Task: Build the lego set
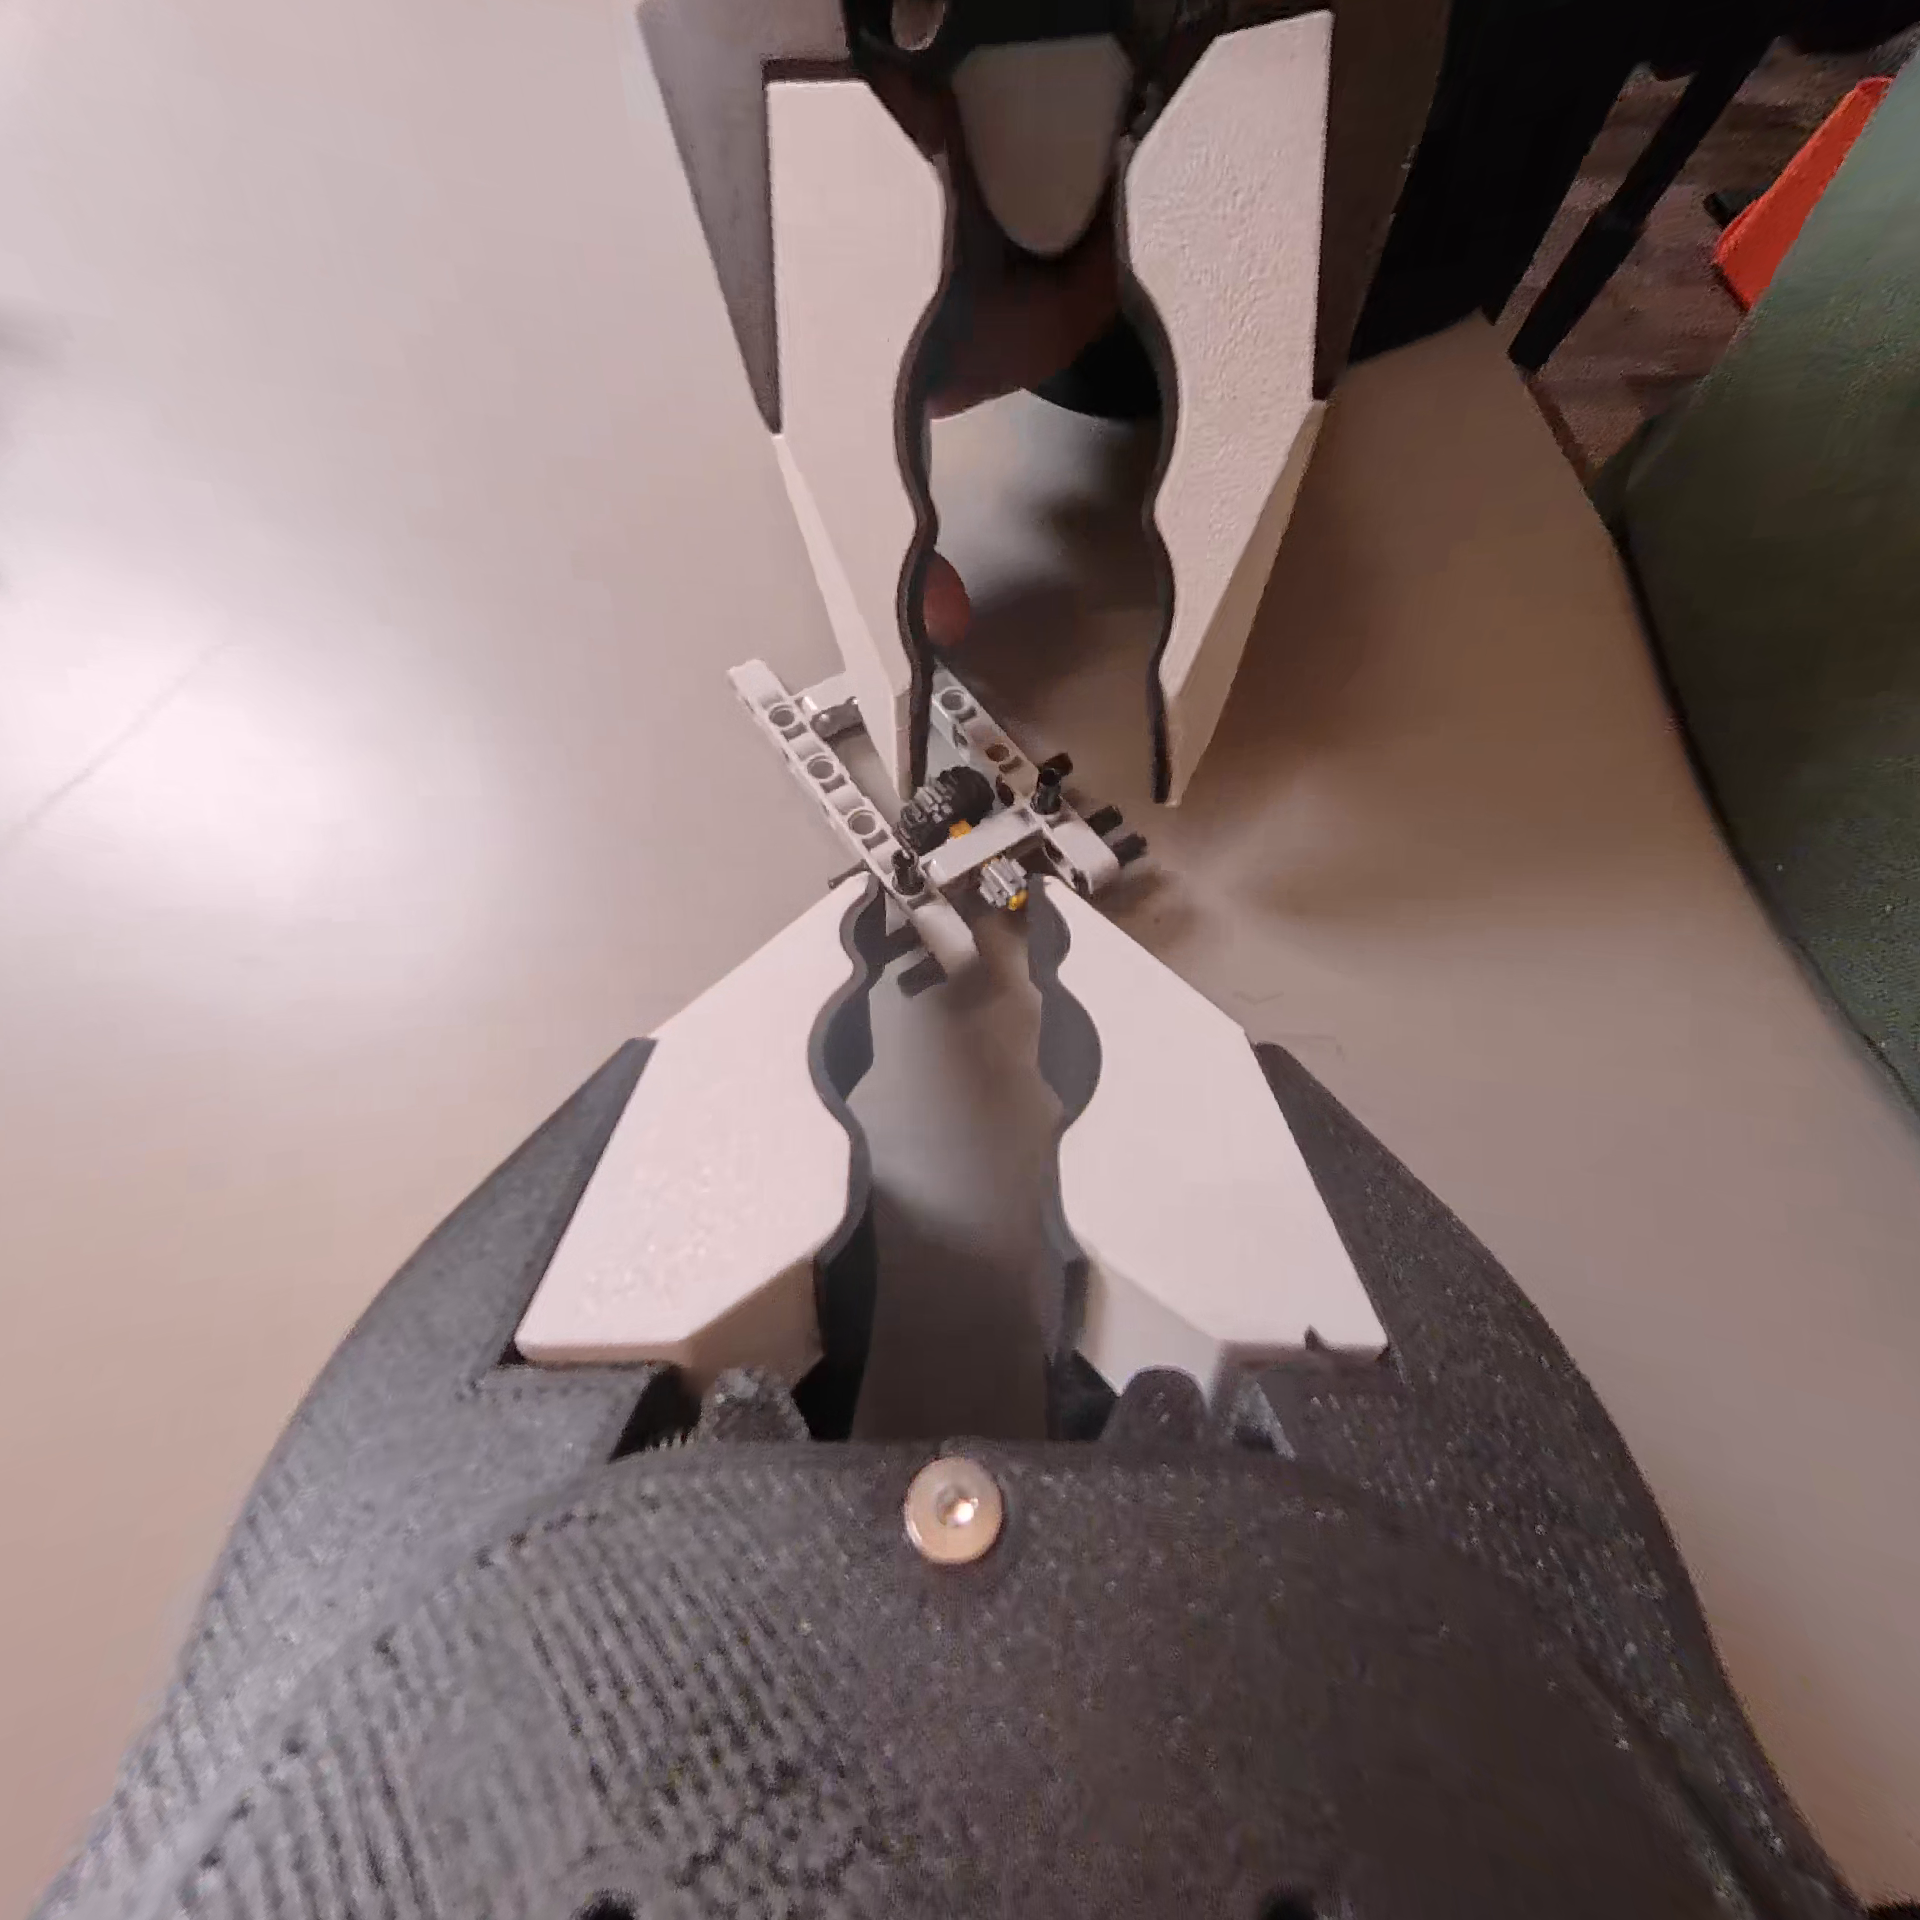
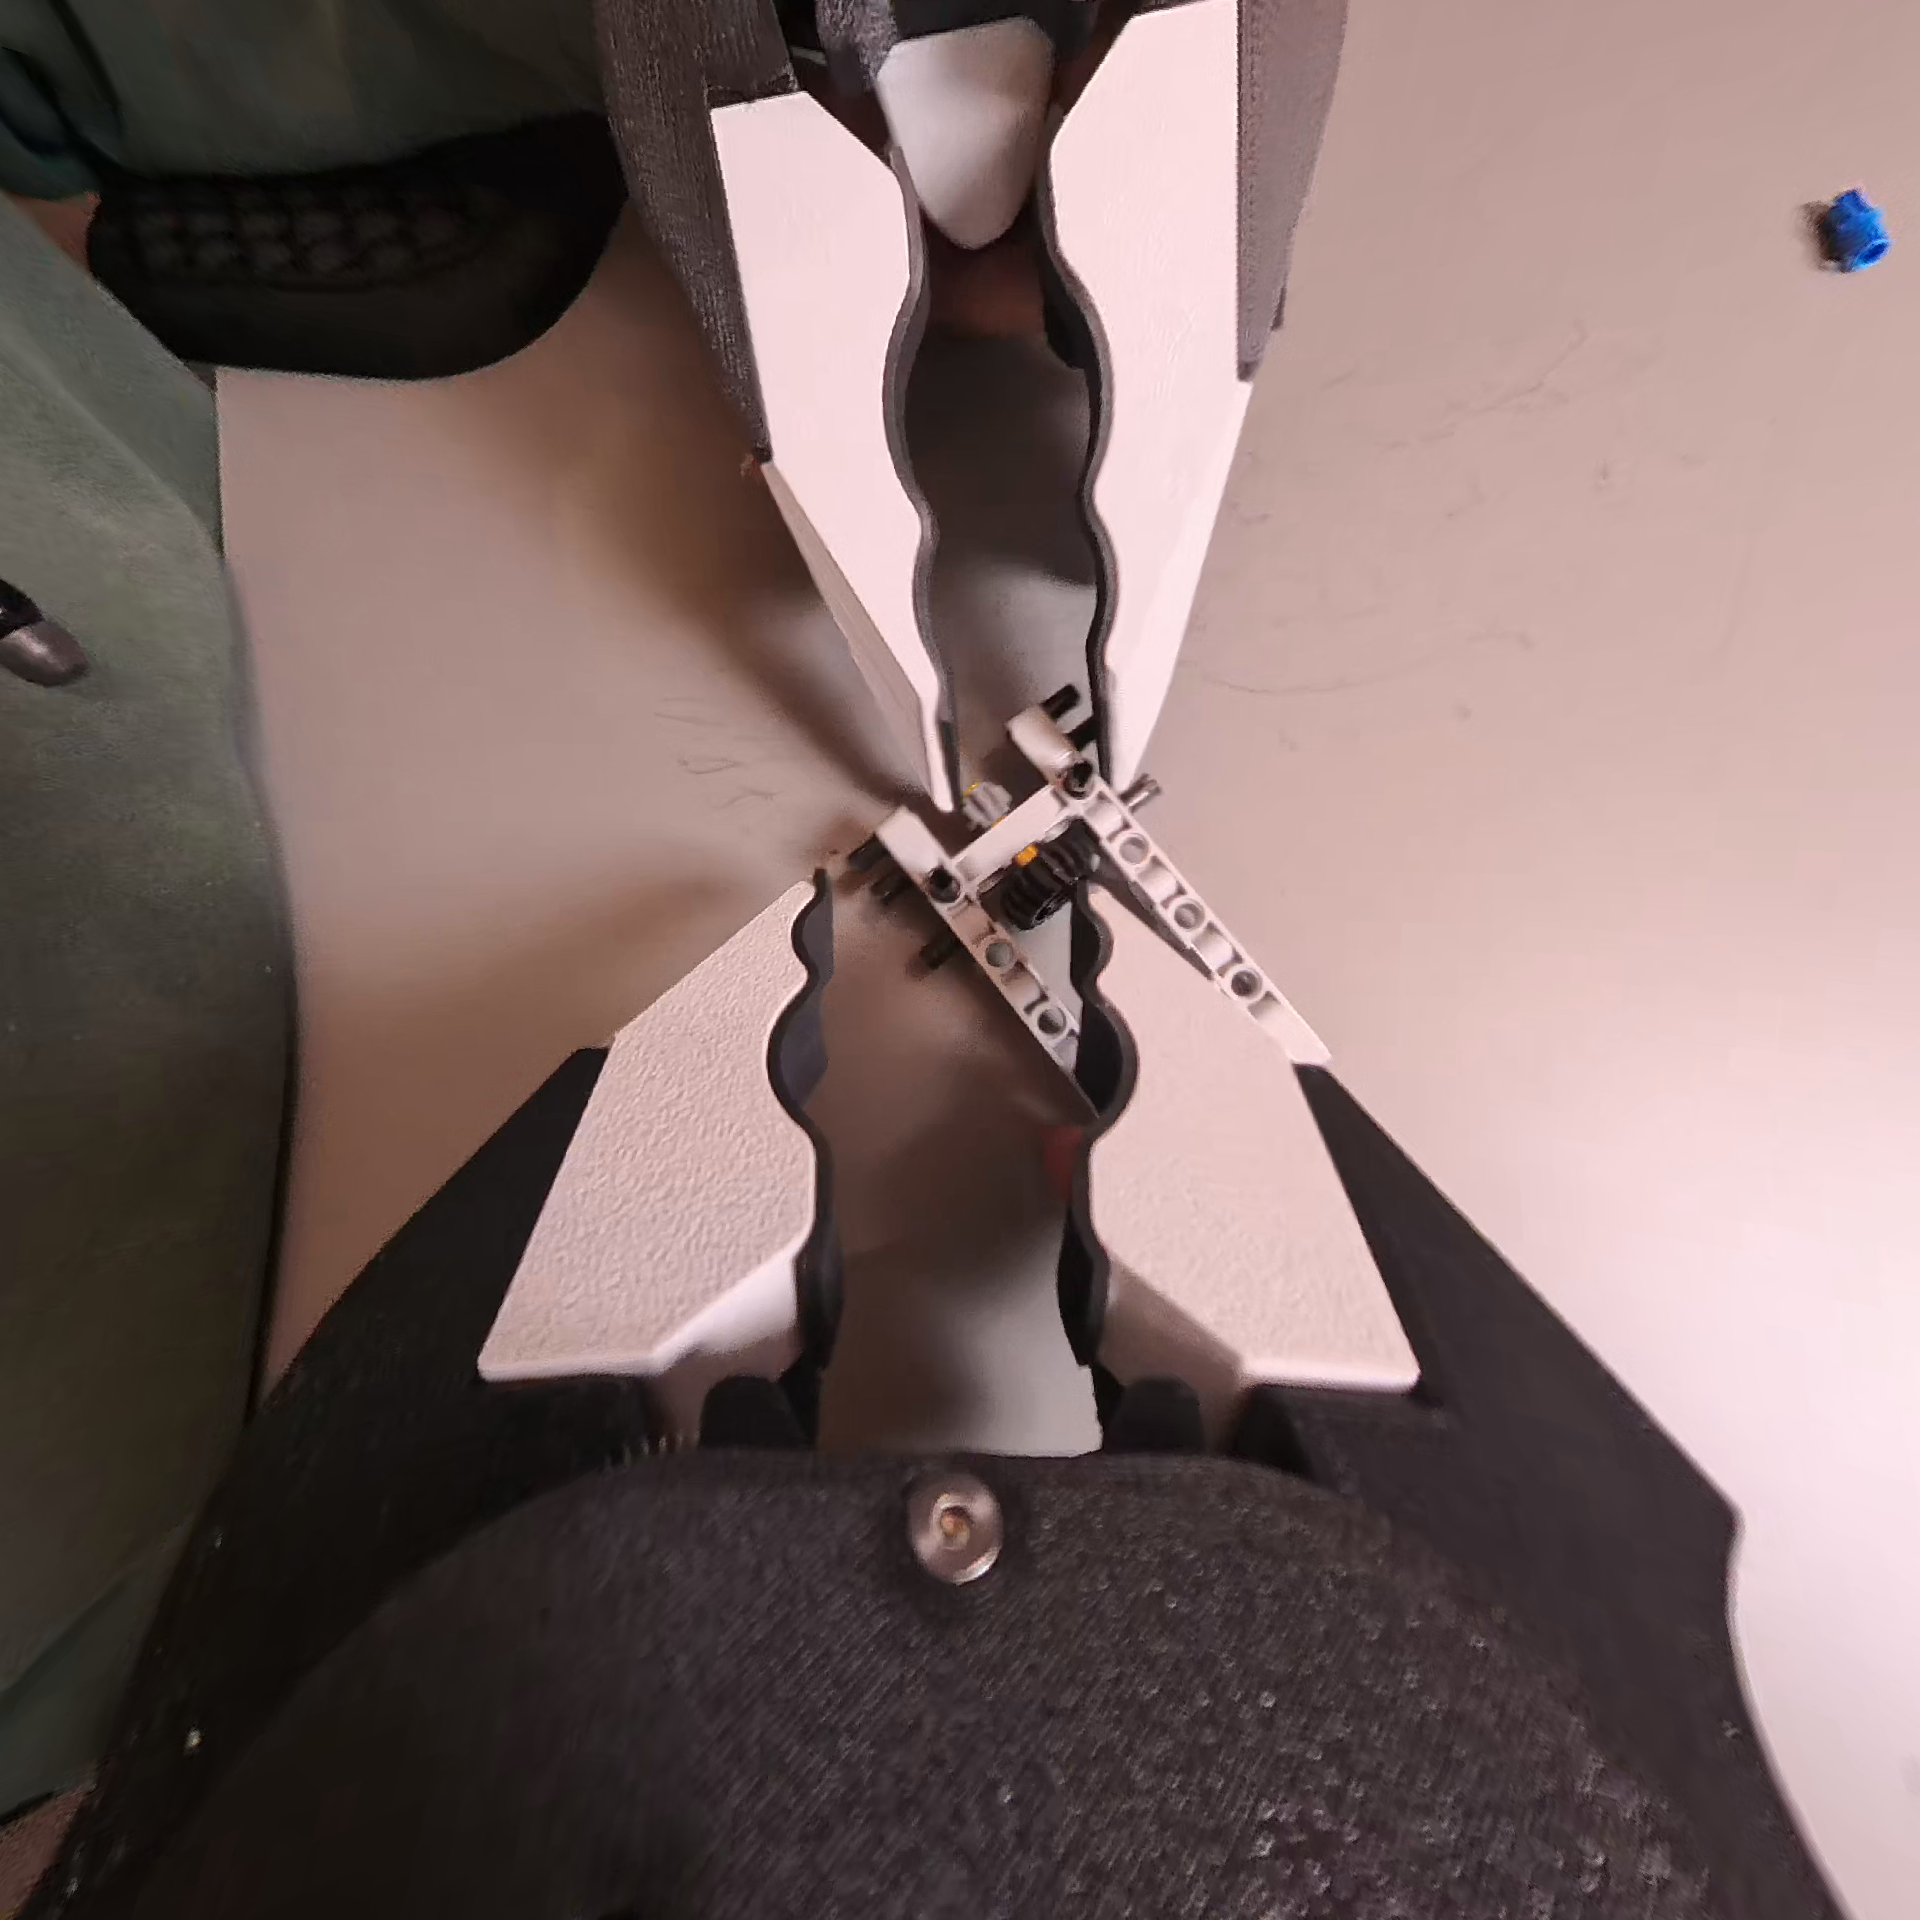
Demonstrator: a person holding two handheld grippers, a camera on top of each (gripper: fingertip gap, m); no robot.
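Grey lego frame (image 1: 914, 821) with black gears sitting mid-table (image 1: 312, 623), wedged between both claws meeting tip to tip. Left gripper (image 1: 951, 914) pinching the frame's near end. Right gripper (image 2: 956, 925) spread apart, one finger (image 2: 1096, 997) pressed along a beam. Small blue piece (image 2: 1851, 234) well off to the side.

Pale tabletop (image 2: 1558, 623), green fabric (image 2: 114, 831), orange object (image 1: 1808, 187) beyond.
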